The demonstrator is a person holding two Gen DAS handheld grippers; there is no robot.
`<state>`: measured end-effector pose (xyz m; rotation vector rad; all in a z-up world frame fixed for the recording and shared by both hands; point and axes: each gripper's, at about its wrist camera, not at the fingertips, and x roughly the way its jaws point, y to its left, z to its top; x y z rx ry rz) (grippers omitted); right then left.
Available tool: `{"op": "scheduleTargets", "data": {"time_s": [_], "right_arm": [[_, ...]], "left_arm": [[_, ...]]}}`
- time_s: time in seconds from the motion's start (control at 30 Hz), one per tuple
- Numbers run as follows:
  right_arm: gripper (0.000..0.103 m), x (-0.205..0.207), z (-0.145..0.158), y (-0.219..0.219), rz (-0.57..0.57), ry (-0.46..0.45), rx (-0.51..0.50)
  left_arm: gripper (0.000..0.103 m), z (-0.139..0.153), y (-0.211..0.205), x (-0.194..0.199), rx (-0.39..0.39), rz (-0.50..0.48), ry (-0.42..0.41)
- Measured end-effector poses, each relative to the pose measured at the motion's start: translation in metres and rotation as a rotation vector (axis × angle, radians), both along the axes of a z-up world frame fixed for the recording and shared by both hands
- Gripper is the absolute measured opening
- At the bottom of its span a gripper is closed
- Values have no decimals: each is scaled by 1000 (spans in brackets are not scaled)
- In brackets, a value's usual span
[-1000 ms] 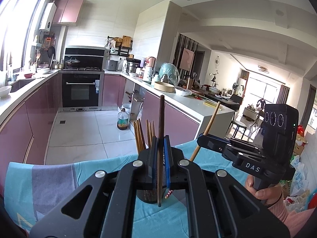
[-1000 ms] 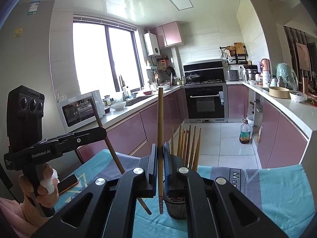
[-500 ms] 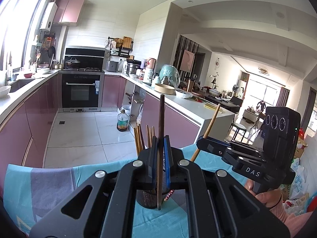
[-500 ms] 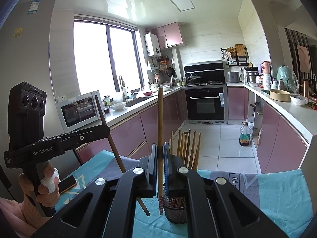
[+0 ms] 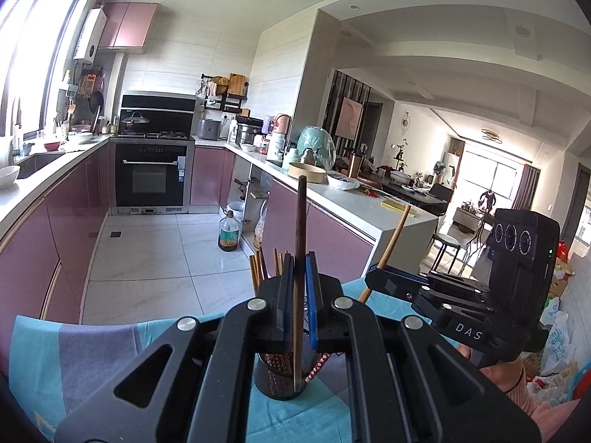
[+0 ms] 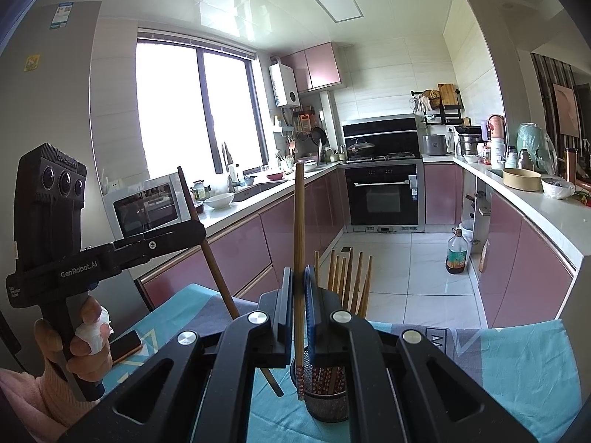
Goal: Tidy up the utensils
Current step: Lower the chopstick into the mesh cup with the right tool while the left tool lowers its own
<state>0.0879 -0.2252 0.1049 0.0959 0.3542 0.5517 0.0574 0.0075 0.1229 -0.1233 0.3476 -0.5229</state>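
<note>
A black mesh holder (image 5: pixel 280 378) with several chopsticks stands on the blue tablecloth; it also shows in the right wrist view (image 6: pixel 327 393). My left gripper (image 5: pixel 300 288) is shut on a dark brown chopstick (image 5: pixel 300 229), held upright, its lower tip at the holder's rim. My right gripper (image 6: pixel 298 295) is shut on a light wooden chopstick (image 6: pixel 299 221) with a patterned red tip, held upright just left of the holder. Each gripper shows in the other's view, the left (image 6: pixel 177 238) and the right (image 5: pixel 384 280).
The blue and grey tablecloth (image 5: pixel 92 350) covers the table. A phone (image 6: pixel 125 345) lies on it near my left hand. Pink kitchen cabinets, an oven (image 5: pixel 153 177) and counters lie beyond, with an oil bottle (image 5: pixel 229 236) on the tiled floor.
Both grippers have risen slightly with their chopsticks and the holder sits lower in both views. The dark chopstick's tip is now at the holder's rim.
</note>
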Motion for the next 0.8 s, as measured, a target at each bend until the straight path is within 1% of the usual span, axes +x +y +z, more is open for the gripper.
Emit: {"op": "scheduleTargets", "data": {"time_s": [0.53,0.8], "right_arm": [[5,7,3,-6,-12,-4,4],[5,13,2,-10,-24,1,8]], "left_arm": [[7,5,3,0,-6,-1,-6],[7,12,9,7,-9,-1,-6]]}}
